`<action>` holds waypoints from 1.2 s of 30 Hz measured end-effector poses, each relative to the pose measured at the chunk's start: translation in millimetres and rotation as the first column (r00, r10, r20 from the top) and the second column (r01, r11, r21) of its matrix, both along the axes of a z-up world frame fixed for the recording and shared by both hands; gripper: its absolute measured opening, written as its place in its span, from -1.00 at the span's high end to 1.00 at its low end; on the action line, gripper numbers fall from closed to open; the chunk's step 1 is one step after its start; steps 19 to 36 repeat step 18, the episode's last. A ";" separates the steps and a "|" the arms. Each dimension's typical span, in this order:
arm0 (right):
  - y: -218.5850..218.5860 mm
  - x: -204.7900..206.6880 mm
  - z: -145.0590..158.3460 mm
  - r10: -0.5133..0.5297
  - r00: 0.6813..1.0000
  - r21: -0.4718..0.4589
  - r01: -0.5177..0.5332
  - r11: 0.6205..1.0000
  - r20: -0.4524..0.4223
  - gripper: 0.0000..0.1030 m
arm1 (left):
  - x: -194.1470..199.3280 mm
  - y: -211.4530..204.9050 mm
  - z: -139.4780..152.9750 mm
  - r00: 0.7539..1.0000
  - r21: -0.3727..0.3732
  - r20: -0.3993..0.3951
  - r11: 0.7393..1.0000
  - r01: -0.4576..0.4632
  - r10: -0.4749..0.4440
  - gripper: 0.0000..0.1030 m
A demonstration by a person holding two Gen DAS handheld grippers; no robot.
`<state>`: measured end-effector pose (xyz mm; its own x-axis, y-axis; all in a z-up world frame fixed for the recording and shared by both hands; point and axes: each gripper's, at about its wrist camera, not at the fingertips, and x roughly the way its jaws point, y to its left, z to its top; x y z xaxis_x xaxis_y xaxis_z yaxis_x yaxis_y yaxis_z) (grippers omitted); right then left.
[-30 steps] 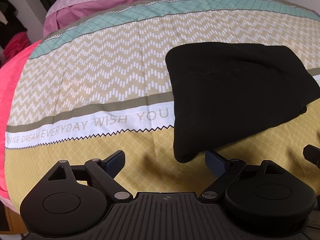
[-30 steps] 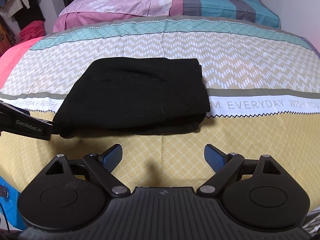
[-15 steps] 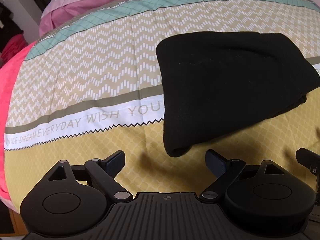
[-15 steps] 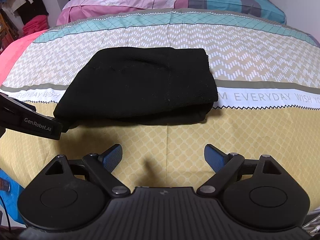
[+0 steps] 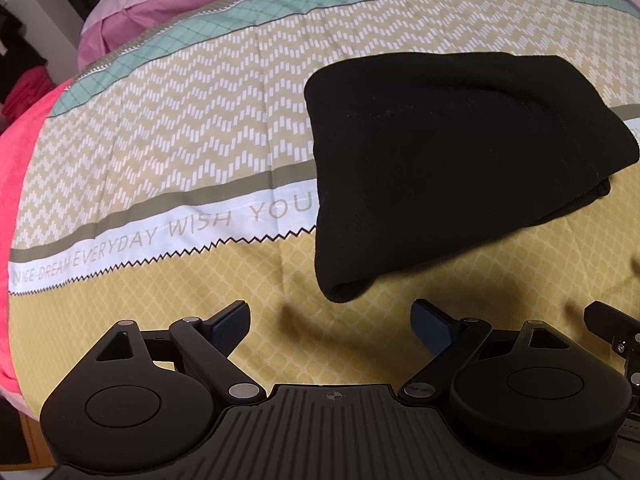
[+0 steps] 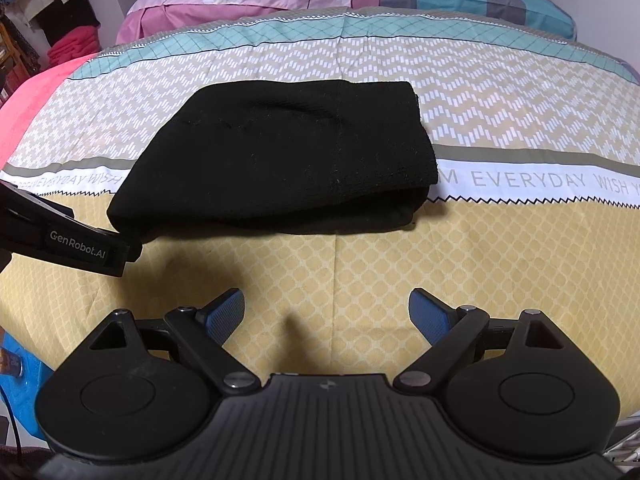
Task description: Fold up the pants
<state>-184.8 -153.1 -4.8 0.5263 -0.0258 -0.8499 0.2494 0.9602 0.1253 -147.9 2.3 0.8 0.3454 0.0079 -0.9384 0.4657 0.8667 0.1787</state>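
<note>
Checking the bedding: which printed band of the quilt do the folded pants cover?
The white lettered band; the folded pants interrupt its words, while the teal band lies clear beyond.

One folded black pants [image 5: 452,160], one bedspread [image 5: 168,128], two claws.

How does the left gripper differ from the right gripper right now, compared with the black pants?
The left gripper sits off the black pants' rounded left corner; the right gripper faces their long near edge. The left gripper's pads look dark navy, the right gripper's brighter blue. Both are open, empty and clear of the pants, over the yellow bedspread.
</note>
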 end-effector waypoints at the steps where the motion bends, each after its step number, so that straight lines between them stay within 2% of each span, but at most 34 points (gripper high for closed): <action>1: 0.4 -0.3 0.1 0.001 1.000 -0.001 -0.001 1.000 0.001 -0.77 | -0.1 -0.1 -0.3 1.000 0.001 0.000 1.000 -0.001 0.001 -1.00; 9: 0.0 -0.5 -1.7 -0.003 1.000 0.007 0.003 1.000 -0.009 -0.77 | 0.3 -0.6 -0.6 1.000 0.011 0.022 1.000 0.000 -0.001 -1.00; 18: 2.9 4.3 -3.6 0.014 1.000 0.010 -0.013 1.000 -0.019 -0.77 | 0.0 -3.2 0.7 1.000 -0.025 0.009 1.000 0.013 -0.013 -1.00; 36: 2.9 4.3 -3.6 0.014 1.000 0.010 -0.013 1.000 -0.019 -0.77 | 0.0 -3.2 0.7 1.000 -0.025 0.009 1.000 0.013 -0.013 -1.00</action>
